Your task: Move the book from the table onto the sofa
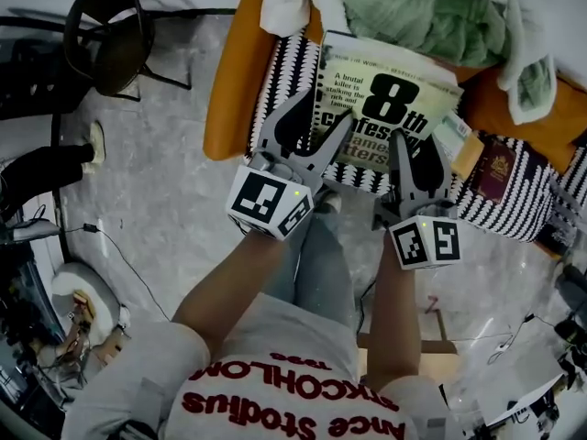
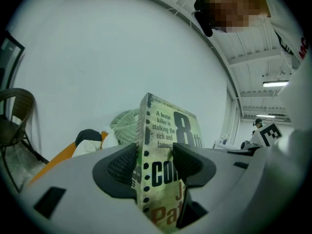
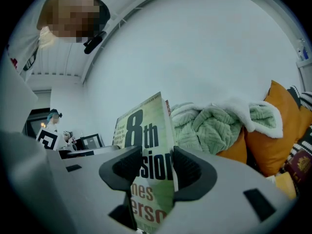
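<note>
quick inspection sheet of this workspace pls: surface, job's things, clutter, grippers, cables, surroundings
surface: sofa with a black-and-white patterned cover and orange sides
job's things: book held face up over the sofa seat; cannot tell whether it touches the seat
clutter: green blanket, white towel and dark red book on the sofa
grippers: left gripper and right gripper both shut on the book's near edge
cables: thin cable on the floor at left
surroundings: chair on grey floor
</note>
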`<state>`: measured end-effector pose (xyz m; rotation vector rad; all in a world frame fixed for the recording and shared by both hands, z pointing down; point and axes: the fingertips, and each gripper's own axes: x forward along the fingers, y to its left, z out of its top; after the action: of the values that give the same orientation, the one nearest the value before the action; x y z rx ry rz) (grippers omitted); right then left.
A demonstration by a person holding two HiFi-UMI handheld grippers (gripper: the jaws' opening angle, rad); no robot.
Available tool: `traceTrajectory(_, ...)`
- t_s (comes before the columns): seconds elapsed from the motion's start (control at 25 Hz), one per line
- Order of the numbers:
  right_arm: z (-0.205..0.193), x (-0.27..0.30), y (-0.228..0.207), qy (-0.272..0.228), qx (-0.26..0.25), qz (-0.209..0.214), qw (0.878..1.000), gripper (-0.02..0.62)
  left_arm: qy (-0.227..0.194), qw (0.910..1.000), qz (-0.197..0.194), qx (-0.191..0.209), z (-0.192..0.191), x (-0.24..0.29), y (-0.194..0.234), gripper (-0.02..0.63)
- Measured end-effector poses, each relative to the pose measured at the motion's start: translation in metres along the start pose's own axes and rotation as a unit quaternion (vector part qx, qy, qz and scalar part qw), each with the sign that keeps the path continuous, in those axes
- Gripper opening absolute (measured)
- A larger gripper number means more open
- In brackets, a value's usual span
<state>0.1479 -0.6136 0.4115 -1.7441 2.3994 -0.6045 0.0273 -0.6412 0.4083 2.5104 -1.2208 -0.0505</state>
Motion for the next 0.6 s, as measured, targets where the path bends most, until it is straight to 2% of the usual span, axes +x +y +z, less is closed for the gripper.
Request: traceTrajectory(0.6, -0.117, 0.046, -0.068, 0.058, 0.021, -0.009, 0.998, 0.218, 0.050, 0.9977, 0.027, -0.038, -0.128, 0.043, 0.057, 0.232)
